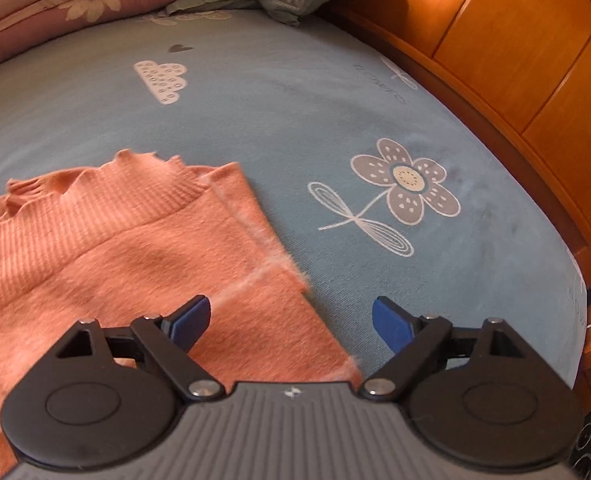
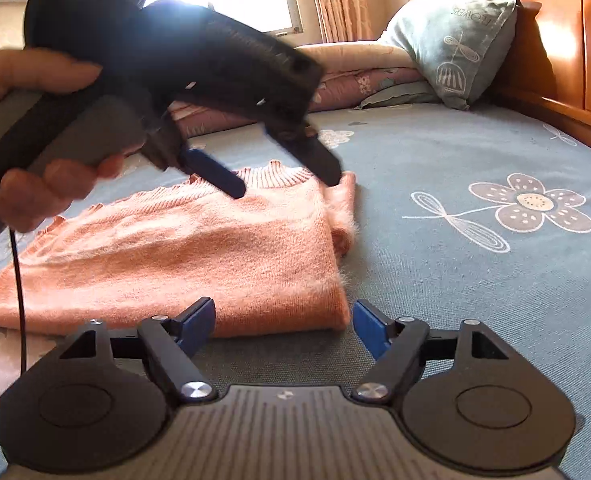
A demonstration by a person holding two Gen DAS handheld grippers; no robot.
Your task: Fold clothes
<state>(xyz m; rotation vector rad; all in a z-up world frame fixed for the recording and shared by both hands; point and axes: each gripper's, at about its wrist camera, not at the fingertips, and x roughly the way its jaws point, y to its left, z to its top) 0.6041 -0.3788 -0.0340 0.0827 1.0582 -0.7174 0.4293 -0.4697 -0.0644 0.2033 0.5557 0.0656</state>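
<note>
A salmon-pink knitted sweater [image 2: 199, 252] lies folded on the blue bed sheet [image 2: 455, 280], its ribbed collar toward the far end. My left gripper [image 1: 291, 320] hovers over the sweater's [image 1: 135, 264] right edge with its jaws wide apart and nothing between them. In the right wrist view that same left gripper [image 2: 291, 188], held by a person's hand [image 2: 43, 184], hangs open above the collar. My right gripper [image 2: 283, 324] is open at the sweater's near right corner; its blue pads [image 2: 369, 330] flank the corner without pressing it.
A wooden headboard [image 1: 515, 52] runs along the bed's right side. A blue pillow [image 2: 459, 48] and folded floral quilts [image 1: 75, 4] are stacked at the far end. A black cable [image 2: 17, 280] hangs from the left gripper's handle. Flower prints [image 1: 407, 184] mark the sheet.
</note>
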